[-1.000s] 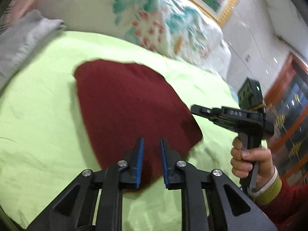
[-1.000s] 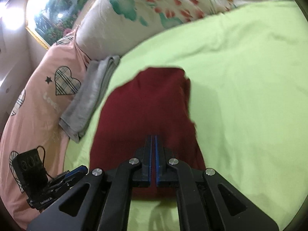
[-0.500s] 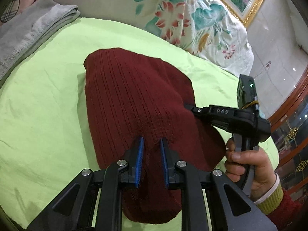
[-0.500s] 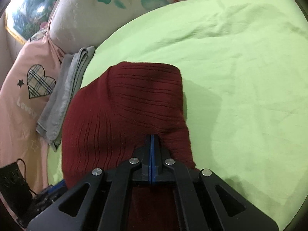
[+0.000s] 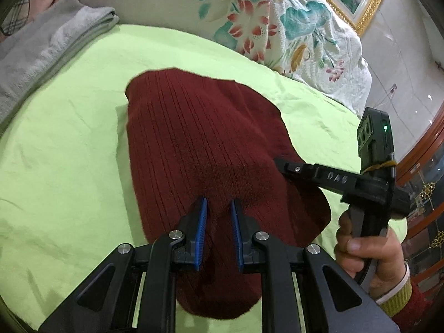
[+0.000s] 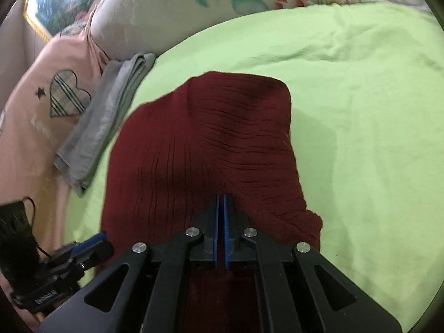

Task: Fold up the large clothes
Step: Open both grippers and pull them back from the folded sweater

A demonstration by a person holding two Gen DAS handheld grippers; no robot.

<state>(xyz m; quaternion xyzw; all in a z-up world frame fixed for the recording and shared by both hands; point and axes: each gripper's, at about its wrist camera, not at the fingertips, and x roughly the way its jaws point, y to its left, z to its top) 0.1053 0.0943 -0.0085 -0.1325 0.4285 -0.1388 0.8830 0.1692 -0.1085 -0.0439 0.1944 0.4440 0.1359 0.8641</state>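
Note:
A dark red ribbed knit sweater (image 5: pixel 199 149) lies folded on the light green bedsheet (image 5: pixel 55 166). My left gripper (image 5: pixel 218 202) hovers over its near edge with the jaws a little apart and nothing between them. My right gripper (image 6: pixel 221 198) has its blue pads pressed together over the sweater (image 6: pixel 211 138); whether cloth is pinched between them does not show. The right gripper also shows in the left wrist view (image 5: pixel 280 163), its tip at the sweater's right edge. The left gripper shows in the right wrist view (image 6: pixel 97 242), at the lower left.
A folded grey garment (image 5: pixel 41 44) lies at the sheet's far left edge, also in the right wrist view (image 6: pixel 108 111). A floral pillow (image 5: pixel 263 22) and a pink quilt with hearts (image 6: pixel 41 97) lie behind. A wooden cabinet (image 5: pixel 427 166) stands at the right.
Both grippers have moved forward and down over the sweater, which now fills more of each view. The right jaws, slightly apart a second ago, have closed.

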